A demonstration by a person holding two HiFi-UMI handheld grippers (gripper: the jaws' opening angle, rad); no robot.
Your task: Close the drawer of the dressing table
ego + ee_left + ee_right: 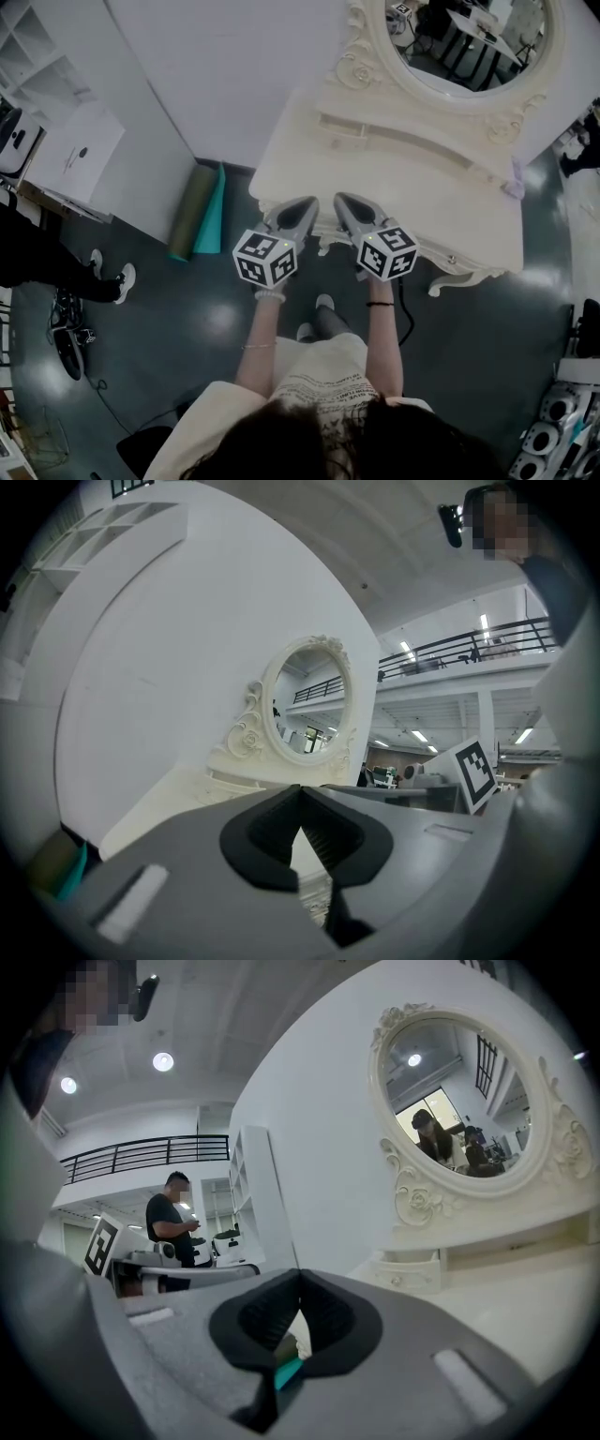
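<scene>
From where I stand I count two grippers, one in each of the person's hands, and each carries one marker cube, so two cubes: one [265,258] just left of centre and one [386,251] just right of it in the head view. The left gripper [302,208] and the right gripper [345,204] lie side by side, near each other, with their tips at the front edge of the one dressing table [422,197]. That table fills the upper centre and right of the head view. Both pairs of jaws are pressed together at the tips and neither has hold of anything. Through the small gap behind the right tips only a sliver of teal shows. The table is cream, with a smooth top, a wavy carved front edge and curled legs. At its back is a low raised shelf under one oval mirror [469,37] in a scrolled frame with roses. The drawer lies beneath the front lip where the two tips meet the table, and from above the top hides its face. Two rolls lean on the floor left of the table, an olive roll [192,211] and a teal roll [212,216], touching each other. One bystander [171,1222] stands at the left of the right gripper view.
</scene>
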